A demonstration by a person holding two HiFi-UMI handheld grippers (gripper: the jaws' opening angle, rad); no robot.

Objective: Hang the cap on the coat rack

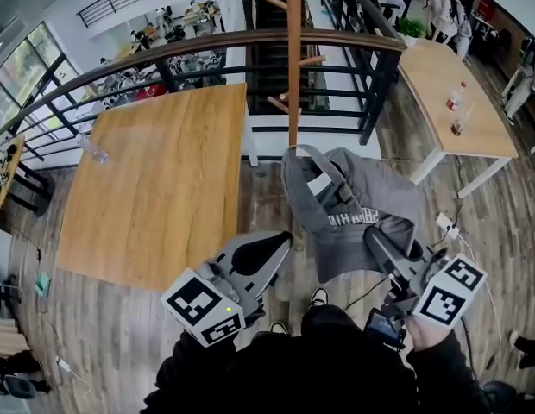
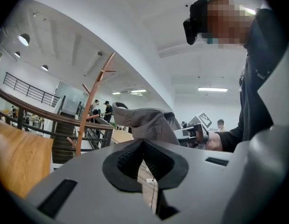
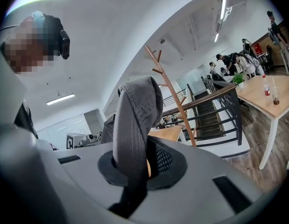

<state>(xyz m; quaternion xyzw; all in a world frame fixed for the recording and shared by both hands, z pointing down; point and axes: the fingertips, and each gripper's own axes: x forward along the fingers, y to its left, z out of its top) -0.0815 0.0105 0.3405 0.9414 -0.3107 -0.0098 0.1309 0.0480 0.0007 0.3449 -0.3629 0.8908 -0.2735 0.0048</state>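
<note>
A grey cap (image 1: 347, 212) hangs in the air in front of me, just below the base of the wooden coat rack (image 1: 293, 54). My right gripper (image 1: 374, 238) is shut on the cap's lower right edge. In the right gripper view, the grey fabric (image 3: 135, 120) rises from between the jaws, and the coat rack (image 3: 170, 90) stands behind it. My left gripper (image 1: 279, 245) is to the left of the cap and apart from it, shut with nothing in it. In the left gripper view, the cap (image 2: 144, 120) shows beyond the closed jaws, with the coat rack (image 2: 91, 108) further left.
A long wooden table (image 1: 160, 184) stands to the left. A dark curved railing (image 1: 250, 46) runs behind the rack, over a stairwell. A second table (image 1: 453, 102) with bottles is at the right, and people stand at the far back. A white plug and cable (image 1: 446, 225) lie on the floor.
</note>
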